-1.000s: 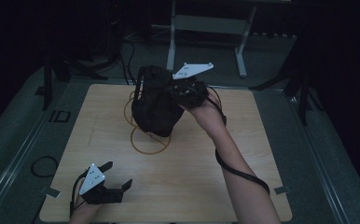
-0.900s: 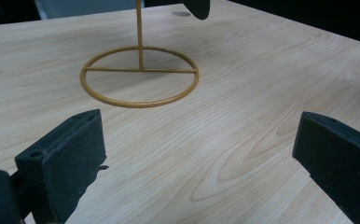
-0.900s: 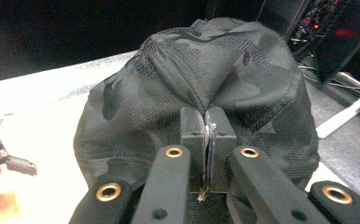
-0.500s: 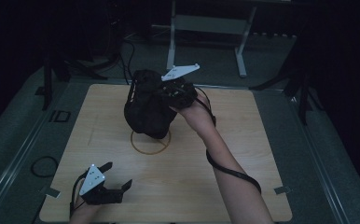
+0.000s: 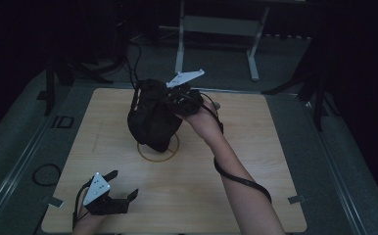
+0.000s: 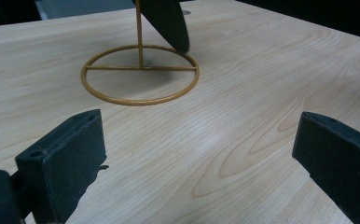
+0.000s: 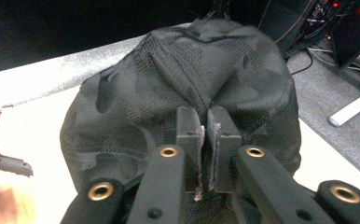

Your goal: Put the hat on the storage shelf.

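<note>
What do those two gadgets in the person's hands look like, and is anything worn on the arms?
Each is a black hand-held tool. The left gripper and right gripper both carry a pale grey three-cornered plate on top. The jaws are blocky black pads on arms with brass-coloured rivets. A black cable loops around the right forearm, which is bare.

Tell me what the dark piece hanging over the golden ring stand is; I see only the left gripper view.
Observer: It is a black mesh cap, hanging above the stand.
Operator: What holds it up?
Observer: The right gripper pinches its cloth at a seam; the jaws have just been opening a little.
Operator: Where on the table is my left gripper?
Observer: The left gripper sits near the table's front left corner, jaws open, apart from the stand.
</note>
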{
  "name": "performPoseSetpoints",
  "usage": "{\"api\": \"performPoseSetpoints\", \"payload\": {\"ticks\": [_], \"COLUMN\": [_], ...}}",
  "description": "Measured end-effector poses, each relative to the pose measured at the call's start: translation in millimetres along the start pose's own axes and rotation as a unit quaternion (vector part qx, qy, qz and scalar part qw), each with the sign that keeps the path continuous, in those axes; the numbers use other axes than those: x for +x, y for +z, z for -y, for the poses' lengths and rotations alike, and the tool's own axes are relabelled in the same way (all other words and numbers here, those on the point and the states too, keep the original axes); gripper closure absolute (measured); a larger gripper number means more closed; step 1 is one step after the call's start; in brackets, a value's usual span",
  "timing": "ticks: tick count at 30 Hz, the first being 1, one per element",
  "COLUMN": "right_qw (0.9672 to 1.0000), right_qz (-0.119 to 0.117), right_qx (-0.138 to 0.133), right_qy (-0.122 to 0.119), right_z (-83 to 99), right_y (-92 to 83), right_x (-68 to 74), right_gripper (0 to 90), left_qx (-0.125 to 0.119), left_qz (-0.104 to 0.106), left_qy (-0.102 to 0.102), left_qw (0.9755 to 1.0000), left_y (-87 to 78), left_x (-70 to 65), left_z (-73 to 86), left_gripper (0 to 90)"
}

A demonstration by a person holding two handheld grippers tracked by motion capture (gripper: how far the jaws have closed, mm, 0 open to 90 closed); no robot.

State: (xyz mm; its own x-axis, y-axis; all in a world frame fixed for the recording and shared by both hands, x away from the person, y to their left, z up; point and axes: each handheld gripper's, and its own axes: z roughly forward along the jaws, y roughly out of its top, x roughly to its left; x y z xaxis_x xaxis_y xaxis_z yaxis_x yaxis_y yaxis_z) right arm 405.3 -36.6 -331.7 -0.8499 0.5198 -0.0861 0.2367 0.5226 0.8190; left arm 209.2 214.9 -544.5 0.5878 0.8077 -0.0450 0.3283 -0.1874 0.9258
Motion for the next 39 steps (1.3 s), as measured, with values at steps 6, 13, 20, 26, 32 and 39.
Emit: {"api": "performPoseSetpoints", "payload": {"ticks": [6,13,20,26,32,39], "right_qw": [1.0000,0.9999,0.9998,0.9997,0.9982,0.9982], "right_qz": [-0.005,-0.012,-0.014,-0.024,-0.056,-0.055], "right_qx": [0.001,-0.001,-0.010,-0.010,-0.015,-0.022], "right_qy": [0.007,0.000,0.007,0.001,0.019,0.003], "right_z": [3.3,0.5,-0.2,5.9,12.6,20.3], "right_y": [6.9,6.4,1.4,-2.8,-9.3,-19.6], "right_x": [-0.4,1.4,1.0,-0.5,-6.1,-4.5], "right_gripper": [76.8,62.2,50.2,36.8,19.1,13.7], "left_qx": [-0.002,-0.001,-0.010,-0.010,-0.007,-0.001], "left_qz": [0.001,0.001,0.009,0.011,0.014,0.015], "left_qy": [0.000,0.000,-0.005,-0.004,-0.006,-0.002], "left_qw": [1.0000,1.0000,0.9999,0.9999,0.9999,0.9999], "left_y": [-0.7,-0.2,-1.8,-1.4,0.8,2.9], "left_x": [-0.4,-0.8,0.0,-0.6,-1.4,-2.8], "left_z": [0.1,0.3,0.1,0.0,0.9,2.0], "left_gripper": [3.1,3.1,3.1,3.1,3.1,3.1]}}
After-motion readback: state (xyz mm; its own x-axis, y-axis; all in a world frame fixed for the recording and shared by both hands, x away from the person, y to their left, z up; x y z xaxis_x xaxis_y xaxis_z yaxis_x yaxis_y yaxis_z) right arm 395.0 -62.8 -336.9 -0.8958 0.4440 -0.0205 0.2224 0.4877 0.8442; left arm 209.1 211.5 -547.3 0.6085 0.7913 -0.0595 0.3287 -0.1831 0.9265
